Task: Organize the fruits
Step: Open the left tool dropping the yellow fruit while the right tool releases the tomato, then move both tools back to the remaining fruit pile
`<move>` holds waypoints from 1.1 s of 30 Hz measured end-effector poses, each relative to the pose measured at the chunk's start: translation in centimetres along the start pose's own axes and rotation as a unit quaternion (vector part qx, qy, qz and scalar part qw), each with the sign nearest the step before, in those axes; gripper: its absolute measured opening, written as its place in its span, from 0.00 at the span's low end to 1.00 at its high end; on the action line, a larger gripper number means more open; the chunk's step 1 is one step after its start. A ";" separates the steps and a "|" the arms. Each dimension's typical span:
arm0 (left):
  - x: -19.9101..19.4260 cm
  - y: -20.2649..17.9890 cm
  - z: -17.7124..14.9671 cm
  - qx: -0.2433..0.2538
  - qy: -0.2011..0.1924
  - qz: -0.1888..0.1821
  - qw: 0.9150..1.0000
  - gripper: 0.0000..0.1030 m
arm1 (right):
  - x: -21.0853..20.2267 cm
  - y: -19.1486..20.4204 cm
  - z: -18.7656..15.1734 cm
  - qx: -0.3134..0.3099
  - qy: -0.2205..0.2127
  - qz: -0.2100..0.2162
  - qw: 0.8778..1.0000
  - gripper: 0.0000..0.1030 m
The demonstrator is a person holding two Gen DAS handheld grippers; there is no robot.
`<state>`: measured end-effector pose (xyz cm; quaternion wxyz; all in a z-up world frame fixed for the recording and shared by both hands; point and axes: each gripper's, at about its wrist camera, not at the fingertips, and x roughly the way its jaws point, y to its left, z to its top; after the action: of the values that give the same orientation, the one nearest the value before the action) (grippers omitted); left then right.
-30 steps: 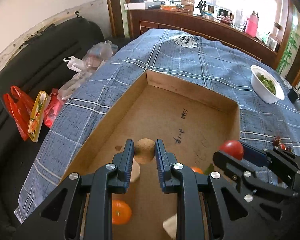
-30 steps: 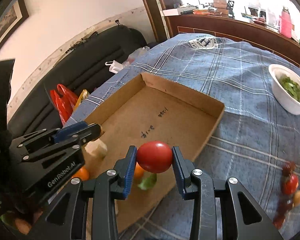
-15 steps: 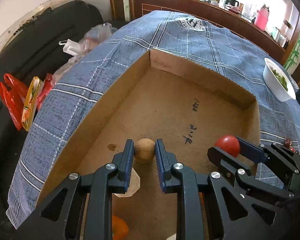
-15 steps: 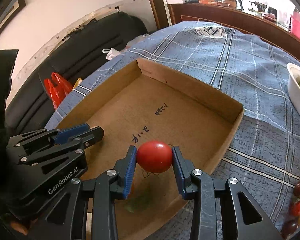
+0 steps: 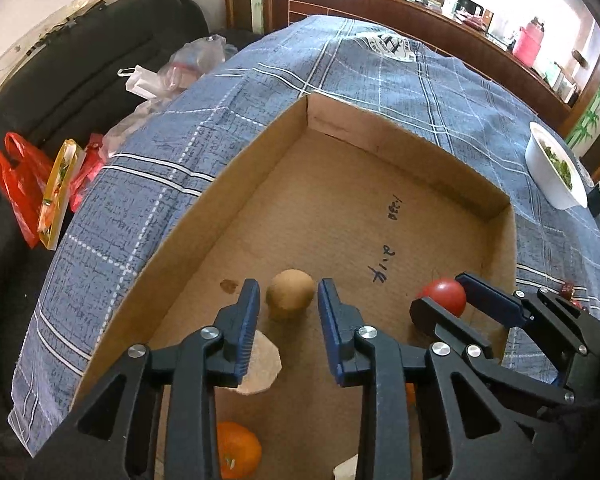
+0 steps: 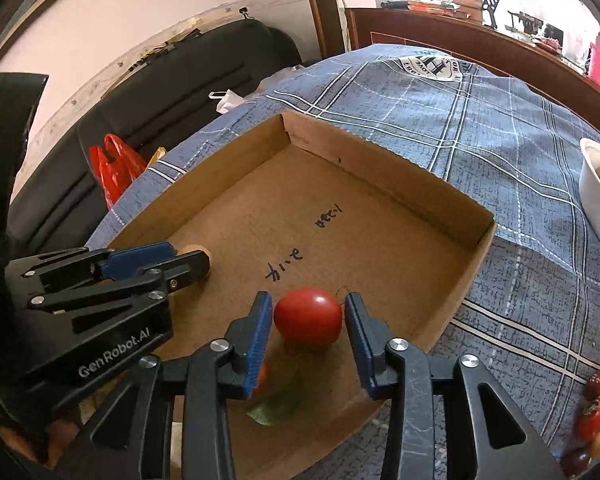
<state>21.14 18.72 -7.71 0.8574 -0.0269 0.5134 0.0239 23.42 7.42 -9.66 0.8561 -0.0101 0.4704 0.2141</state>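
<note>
Both grippers releasing fruit into shallow brown cardboard tray (image 5: 380, 208). Left gripper (image 5: 288, 300) jaws opening, round tan-brown fruit (image 5: 291, 291) between them, pads clear, resting on tray floor. Right gripper (image 6: 306, 316) jaws opening around round red tomato (image 6: 308, 316), also set down. Blue plaid-clothed counter (image 6: 500, 128) beyond; black sofa (image 5: 80, 68) left.

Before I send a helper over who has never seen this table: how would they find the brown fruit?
Look in the shallow cardboard box on the blue checked cloth. The brown fruit sits on its floor between the opening left gripper jaws, dull tan and rough, unlike the glossy red tomato.
</note>
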 end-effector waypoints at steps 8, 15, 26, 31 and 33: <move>-3.6 1.1 -0.8 -0.022 -0.043 0.002 0.999 0.27 | -2.4 0.1 -0.5 0.000 -0.020 0.005 1.000 0.42; -7.1 0.2 -2.2 -0.028 -0.084 0.006 0.996 0.27 | -7.3 -1.1 -2.4 0.017 -0.061 0.005 0.998 0.49; -9.7 -3.7 -4.8 0.001 -0.094 -0.026 0.995 0.27 | -12.5 -3.8 -7.5 0.045 -0.088 -0.039 0.994 0.67; -10.7 -5.9 -6.1 0.023 -0.095 -0.036 0.995 0.27 | -14.8 -5.4 -10.0 0.057 -0.109 -0.065 0.990 0.80; -11.1 -6.9 -6.6 0.033 -0.096 -0.039 0.994 0.27 | -16.5 -5.9 -11.1 0.057 -0.134 -0.081 0.986 0.87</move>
<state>10.59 11.19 -0.86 0.9035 -0.0161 0.4276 -0.0241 9.09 -6.27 -3.59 0.9251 0.0292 0.3604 0.1163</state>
